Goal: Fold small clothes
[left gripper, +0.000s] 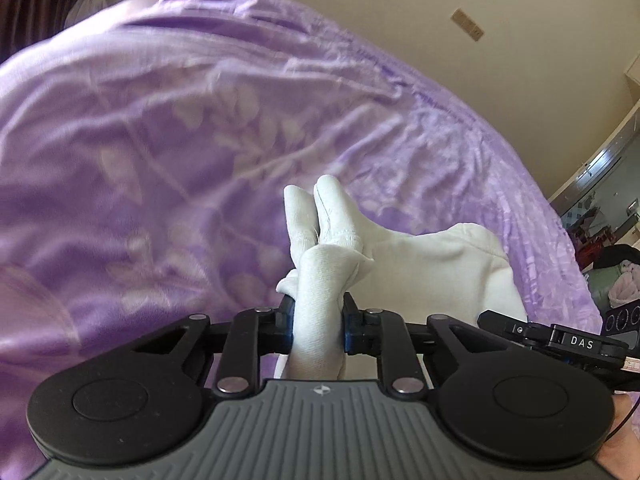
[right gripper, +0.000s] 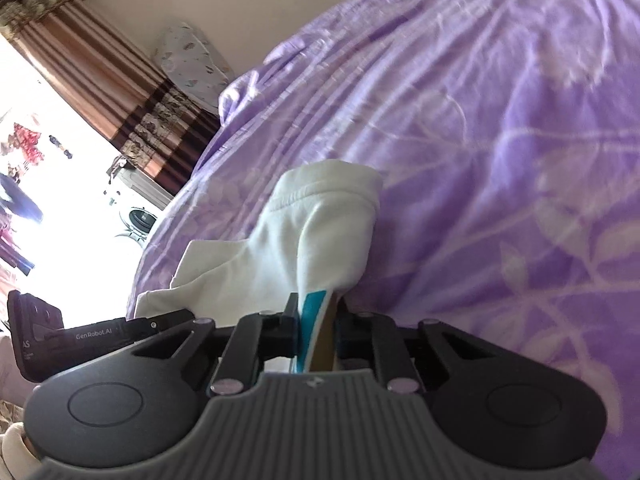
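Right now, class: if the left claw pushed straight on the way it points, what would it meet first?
The left claw is shut on the white garment. Beyond the bunched cloth, the purple bedspread looks first in line, though depth is unclear.

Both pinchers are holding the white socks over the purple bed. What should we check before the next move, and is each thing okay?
1. Left gripper pinches the toe end of the white socks: ok, cloth is bunched between its fingers.
2. Right gripper holds the other end of the white socks: ok, its fingers are closed on cloth.
3. Both socks lie lined up on each other: cannot tell, the layers overlap and hide their edges.
4. Purple bedspread bare where the socks would land: ok in both views.
5. Socks hang free without snagging: cannot tell, their underside is hidden.
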